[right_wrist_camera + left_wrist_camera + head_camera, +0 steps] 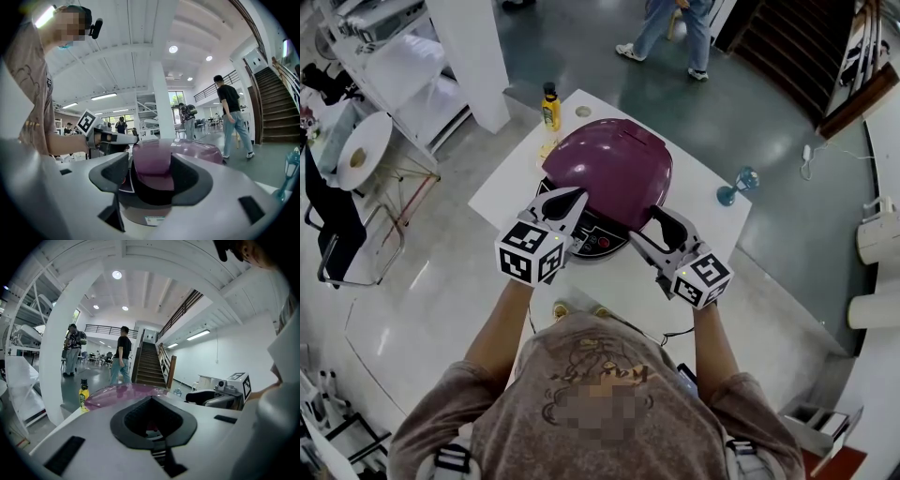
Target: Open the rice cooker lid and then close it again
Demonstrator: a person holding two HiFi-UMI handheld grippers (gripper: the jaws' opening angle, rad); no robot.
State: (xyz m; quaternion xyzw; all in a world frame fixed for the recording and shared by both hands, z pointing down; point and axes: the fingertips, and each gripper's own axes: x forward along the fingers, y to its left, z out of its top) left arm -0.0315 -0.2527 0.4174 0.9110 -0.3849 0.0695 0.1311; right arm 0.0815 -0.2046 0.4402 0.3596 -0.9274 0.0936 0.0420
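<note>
Upright at the eleven-o'clock edge of the white table (511,183): a yellow bottle (550,108) with a dark cap, a small round disc (583,112) just beside it at three o'clock. At the table's three-o'clock edge, a blue stemmed glass (738,186). Beyond, on grey floor: a person's legs in jeans (670,28) at twelve o'clock, a dark staircase (787,47) at one, a white pillar (473,56) at eleven, a black chair (337,220) at nine.

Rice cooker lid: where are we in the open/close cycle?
Done: nothing that shows; the lid sits down on the rice cooker. In hand: the right gripper has its jaws apart, lined up on the lid's front; the left gripper, jaws together, is beside it. Remaining: can't tell whether opening is still ahead or finished.
</note>
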